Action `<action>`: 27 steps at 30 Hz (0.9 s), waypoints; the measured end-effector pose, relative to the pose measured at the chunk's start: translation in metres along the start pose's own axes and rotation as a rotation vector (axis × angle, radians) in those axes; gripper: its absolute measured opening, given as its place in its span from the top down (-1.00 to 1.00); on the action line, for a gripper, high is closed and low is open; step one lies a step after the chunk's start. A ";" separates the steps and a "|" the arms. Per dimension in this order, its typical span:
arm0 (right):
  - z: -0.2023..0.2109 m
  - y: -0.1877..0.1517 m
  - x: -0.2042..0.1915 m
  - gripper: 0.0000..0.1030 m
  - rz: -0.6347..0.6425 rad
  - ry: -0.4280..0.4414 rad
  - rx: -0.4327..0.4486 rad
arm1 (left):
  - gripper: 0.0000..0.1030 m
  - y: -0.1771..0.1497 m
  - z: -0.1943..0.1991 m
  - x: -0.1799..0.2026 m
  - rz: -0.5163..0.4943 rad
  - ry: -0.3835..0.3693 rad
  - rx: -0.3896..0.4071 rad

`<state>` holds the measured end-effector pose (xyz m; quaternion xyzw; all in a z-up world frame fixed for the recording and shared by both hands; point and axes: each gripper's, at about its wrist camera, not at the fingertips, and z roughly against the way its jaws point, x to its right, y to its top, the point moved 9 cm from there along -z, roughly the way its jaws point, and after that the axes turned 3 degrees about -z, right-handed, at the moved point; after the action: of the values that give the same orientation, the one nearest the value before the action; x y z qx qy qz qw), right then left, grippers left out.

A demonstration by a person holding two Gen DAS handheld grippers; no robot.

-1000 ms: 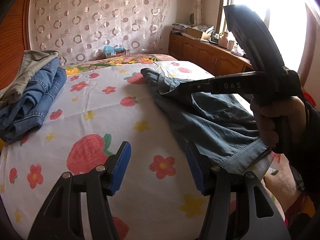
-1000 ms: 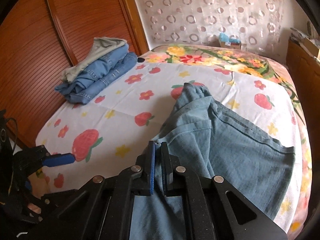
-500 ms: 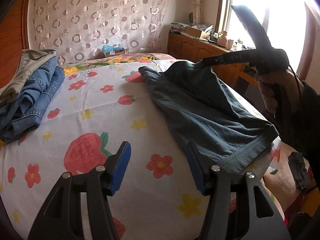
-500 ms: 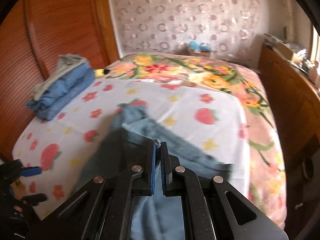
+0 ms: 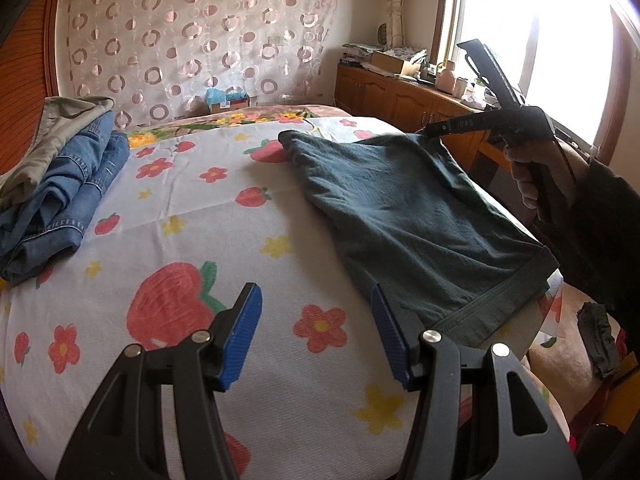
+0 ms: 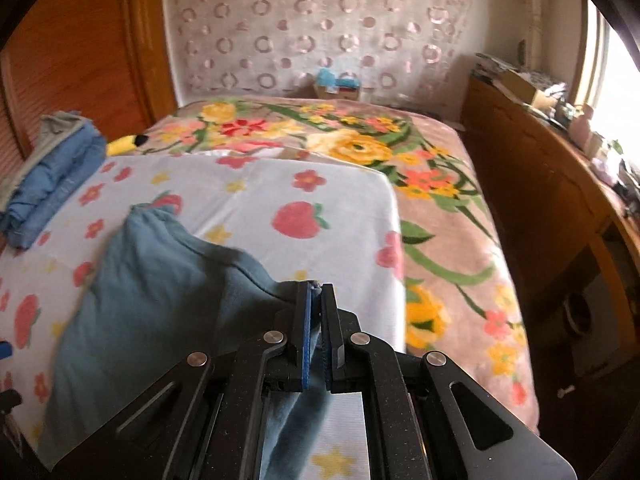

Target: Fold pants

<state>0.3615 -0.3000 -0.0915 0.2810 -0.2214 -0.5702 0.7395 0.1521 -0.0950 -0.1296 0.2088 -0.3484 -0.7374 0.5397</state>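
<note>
Grey-blue pants (image 5: 404, 208) lie spread on the right half of the bed, their hem at the near right edge. My right gripper (image 6: 315, 292) is shut on a far corner of the pants (image 6: 152, 300) and holds it lifted off the bed; it also shows in the left wrist view (image 5: 434, 131) at the bed's right side. My left gripper (image 5: 316, 320) is open and empty, hovering above the sheet just left of the pants' hem.
A stack of folded jeans and khaki trousers (image 5: 52, 184) sits at the left edge of the bed. A strawberry-print sheet (image 5: 208, 216) covers the bed over a floral blanket (image 6: 360, 148). A wooden cabinet (image 5: 404, 100) stands at the right, below the window.
My right gripper has pulled the pants corner rightward and outward to the bed's right side, spreading the cloth flatter. My left gripper has stayed open in place.
</note>
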 end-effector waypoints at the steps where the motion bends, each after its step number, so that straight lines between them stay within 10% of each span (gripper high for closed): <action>1: -0.001 -0.001 0.003 0.96 -0.007 -0.001 -0.003 | -0.09 0.000 0.000 0.001 -0.001 -0.001 0.000; 14: -0.002 -0.024 -0.003 0.21 -0.004 0.045 -0.042 | -0.09 -0.002 -0.005 0.009 -0.023 -0.013 -0.016; 22: -0.021 -0.044 -0.003 0.22 0.001 0.038 -0.119 | -0.09 -0.007 -0.015 0.018 -0.048 -0.021 -0.045; 24: -0.020 -0.044 -0.001 0.73 -0.003 0.046 -0.110 | -0.09 -0.009 -0.018 0.017 -0.049 -0.012 -0.055; 27: -0.018 -0.045 0.000 0.92 0.000 0.070 -0.110 | -0.09 -0.012 -0.022 0.016 -0.041 -0.015 -0.071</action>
<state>0.3407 -0.3052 -0.1345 0.2597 -0.1637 -0.5713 0.7612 0.1543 -0.1148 -0.1523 0.1910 -0.3216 -0.7618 0.5289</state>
